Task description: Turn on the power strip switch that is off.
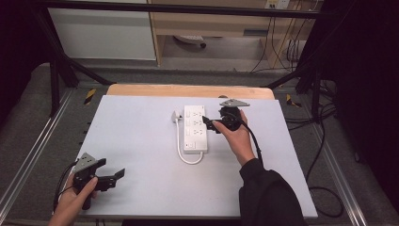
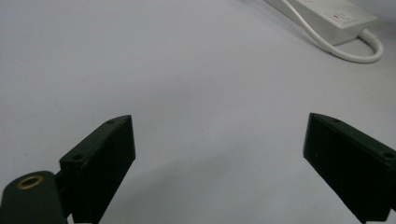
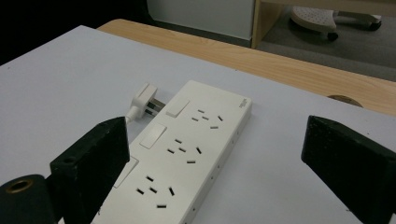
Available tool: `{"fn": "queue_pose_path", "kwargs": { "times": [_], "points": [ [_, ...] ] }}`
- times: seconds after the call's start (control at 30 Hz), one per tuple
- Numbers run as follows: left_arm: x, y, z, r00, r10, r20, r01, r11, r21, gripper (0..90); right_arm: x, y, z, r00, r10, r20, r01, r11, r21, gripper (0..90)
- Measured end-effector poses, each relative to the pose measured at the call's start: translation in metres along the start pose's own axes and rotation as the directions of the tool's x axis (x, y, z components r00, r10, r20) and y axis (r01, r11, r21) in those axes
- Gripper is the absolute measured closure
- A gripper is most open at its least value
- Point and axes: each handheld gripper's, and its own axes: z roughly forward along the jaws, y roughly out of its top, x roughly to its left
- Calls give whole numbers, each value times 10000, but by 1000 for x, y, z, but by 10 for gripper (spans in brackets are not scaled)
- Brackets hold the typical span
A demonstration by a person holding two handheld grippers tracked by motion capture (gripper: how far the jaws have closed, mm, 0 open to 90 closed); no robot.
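Pale grey tabletop [image 1: 141, 141], dark surroundings

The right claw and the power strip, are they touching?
Apart. In the right gripper view, the open right claw hangs above the power strip, its jaws clear of it.

Grey floor [image 1: 235, 52], wooden cabinet [image 1: 211, 23], black frame [image 1: 179, 8] behind.

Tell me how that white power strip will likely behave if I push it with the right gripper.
The power strip lies flat and low, so it should slide rather than tip. Its smooth plastic on the smooth table probably slips easily. The looped cord looks bendy and will likely drag along, perhaps turning the strip. The right gripper, jaws open, hovers beside it.
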Motion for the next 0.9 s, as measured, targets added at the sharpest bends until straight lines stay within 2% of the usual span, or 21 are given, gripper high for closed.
{"fn": "queue_pose_path", "kwargs": {
  "times": [0.23,0.57,0.73,0.9],
  "points": [
    [0,0,0,10000,-31,23,31,10000,-7,91,4,13,18,9998,201,-90,-200,9998,23,92],
    [1,0,0,10000,-41,39,41,10000,-25,91,7,23,36,9995,296,-60,-296,9995,89,95],
    [0,0,0,10000,-31,73,31,10000,-25,91,8,26,41,9997,224,3,-224,9997,123,96],
    [-1,1,2,9999,77,102,-77,10000,-5,91,10,27,46,9994,346,44,-346,9994,55,102]
  ]
}}
